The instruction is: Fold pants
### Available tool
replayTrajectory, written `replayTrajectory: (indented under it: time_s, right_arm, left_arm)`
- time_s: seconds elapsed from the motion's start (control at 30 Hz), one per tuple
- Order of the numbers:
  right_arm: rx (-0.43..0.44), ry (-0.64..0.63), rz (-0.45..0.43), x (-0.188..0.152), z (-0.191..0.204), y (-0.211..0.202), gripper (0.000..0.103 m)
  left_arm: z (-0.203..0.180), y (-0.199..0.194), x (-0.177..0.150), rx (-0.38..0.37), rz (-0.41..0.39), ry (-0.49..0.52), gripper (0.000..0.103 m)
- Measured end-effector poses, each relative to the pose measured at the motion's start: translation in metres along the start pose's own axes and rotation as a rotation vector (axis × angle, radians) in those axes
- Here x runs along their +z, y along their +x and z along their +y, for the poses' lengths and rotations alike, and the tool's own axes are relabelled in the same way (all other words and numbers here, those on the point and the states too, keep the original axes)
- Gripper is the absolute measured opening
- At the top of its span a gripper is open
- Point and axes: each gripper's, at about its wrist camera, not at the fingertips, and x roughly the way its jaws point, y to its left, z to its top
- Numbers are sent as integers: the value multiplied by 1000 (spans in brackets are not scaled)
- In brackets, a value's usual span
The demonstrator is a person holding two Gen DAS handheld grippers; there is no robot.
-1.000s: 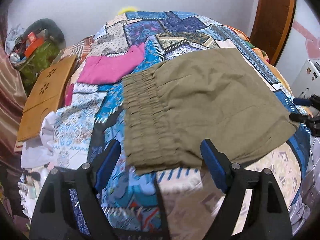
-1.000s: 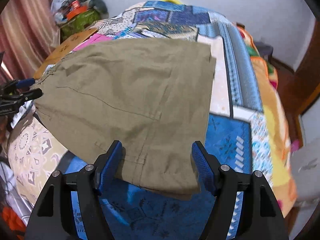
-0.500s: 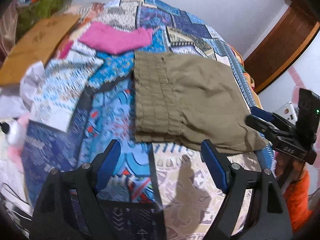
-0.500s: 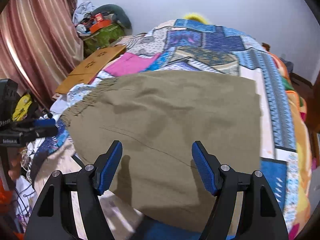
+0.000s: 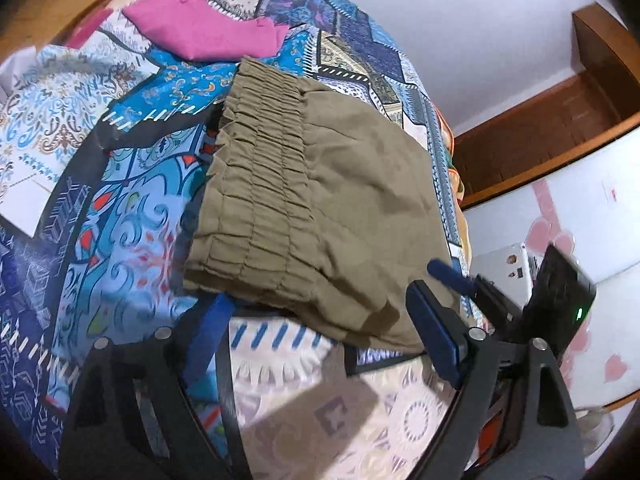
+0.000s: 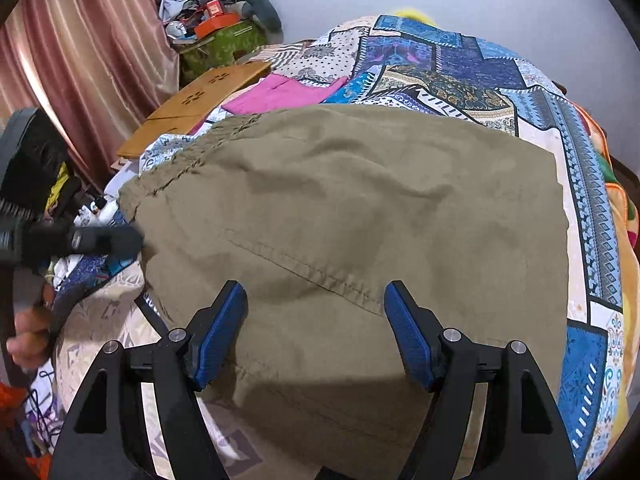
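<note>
The olive-green pants lie folded flat on the patterned bedspread, with the gathered elastic waistband toward the left. My left gripper is open and empty, just at the near edge of the pants below the waistband. The pants also fill the right wrist view. My right gripper is open and empty, hovering over the near part of the cloth. The right gripper shows in the left wrist view, and the left gripper shows blurred in the right wrist view.
A pink garment lies on the bed beyond the waistband. A wooden lap desk leans at the bed's left side by a curtain. Cluttered bags stand in the far corner. A wooden door frame is at right.
Both grippers have moved closer to the pants' near edge and stayed open. The left gripper swung left toward the waistband. The right gripper shifted left over the cloth.
</note>
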Motion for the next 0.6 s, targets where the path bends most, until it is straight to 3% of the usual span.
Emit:
replayTrajectory:
  time_s: [0.1,0.17,0.27,0.43,0.6]
  right_arm:
    - [5,-2,-1,0,0,1,70]
    - [11,-3,-1,0,-1,1,70]
    - [15,-7,-3,-1,-2,1,70]
    - [20,-1,-10,-1,-4,0,70]
    - [23,10,-16,-6,-5,-8,69]
  left_arm:
    - [3,2,12,-12,1,-32,75]
    - [6,5,20,10,-2,-51,56]
    - [6,8,26,34,-16,-51,42]
    - [-21,8,19,211,-103,94,34]
    - [-31,-6,5,345,-171,197,33]
